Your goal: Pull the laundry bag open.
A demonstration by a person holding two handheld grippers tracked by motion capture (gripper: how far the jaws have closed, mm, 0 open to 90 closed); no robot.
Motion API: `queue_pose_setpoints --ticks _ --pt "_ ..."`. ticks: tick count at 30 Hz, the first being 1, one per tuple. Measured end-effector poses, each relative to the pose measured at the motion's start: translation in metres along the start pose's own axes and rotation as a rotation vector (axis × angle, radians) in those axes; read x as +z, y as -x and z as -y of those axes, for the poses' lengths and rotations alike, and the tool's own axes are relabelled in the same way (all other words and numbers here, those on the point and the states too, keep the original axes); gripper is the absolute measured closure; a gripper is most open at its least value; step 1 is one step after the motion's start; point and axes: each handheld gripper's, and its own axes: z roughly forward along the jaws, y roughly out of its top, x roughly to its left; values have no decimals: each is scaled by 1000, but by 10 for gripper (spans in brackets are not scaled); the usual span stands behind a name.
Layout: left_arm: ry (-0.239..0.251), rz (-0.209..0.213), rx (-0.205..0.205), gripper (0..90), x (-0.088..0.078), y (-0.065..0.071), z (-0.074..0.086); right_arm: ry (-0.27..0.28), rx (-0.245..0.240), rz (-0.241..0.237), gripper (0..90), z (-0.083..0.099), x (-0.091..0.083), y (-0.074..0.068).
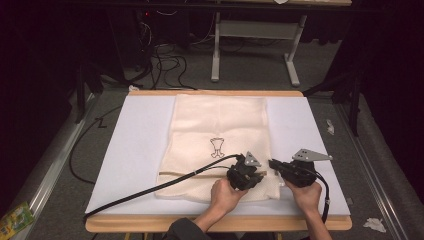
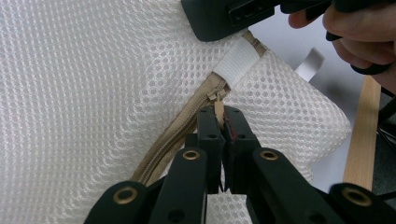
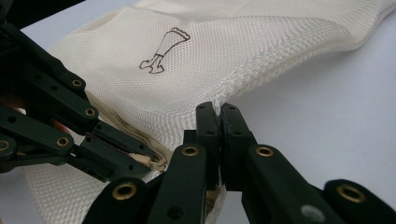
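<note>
Step in hand: zip work on a mesh laundry bag (image 1: 220,145), both grips set, no pull under way by the look of it

Left gripper (image 2: 219,122): jaws closed right down on the zip pull tab (image 2: 218,112), tan, sticking up between the tips. Slider (image 2: 215,96) sits just beyond, close to the white end tab (image 2: 237,60) at the zip's stop

Right gripper (image 3: 219,116): jaws closed on the bag's side edge, a pinch of mesh seam between the tips. Reads as the anchor hand

Bag lies flat on the white table cover (image 1: 135,150), middle of the table, near edge toward the person. Both grippers meet at its near right corner in the high view, just beside each other

Looks: cream open-weave mesh, soft, puckering where pinched; tan zip (image 2: 168,144) running along the near edge; small brown line drawing (image 1: 217,146) printed mid-panel

Next move, as judged: draw the pull tab along the zip line away from the end stop while the right hand holds the edge taut. Mesh is slack, so the slider may snag or drag the whole bag if the anchor slips
</note>
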Motion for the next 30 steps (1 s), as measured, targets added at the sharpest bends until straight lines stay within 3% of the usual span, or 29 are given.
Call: queue_pose_setpoints --ticks 14,30 --pt "1 -37 32 873 -11 1 -1 6 14 -3 890 2 -4 4" --pt "18 -42 19 873 -20 -5 6 3 22 -8 890 1 -3 6"
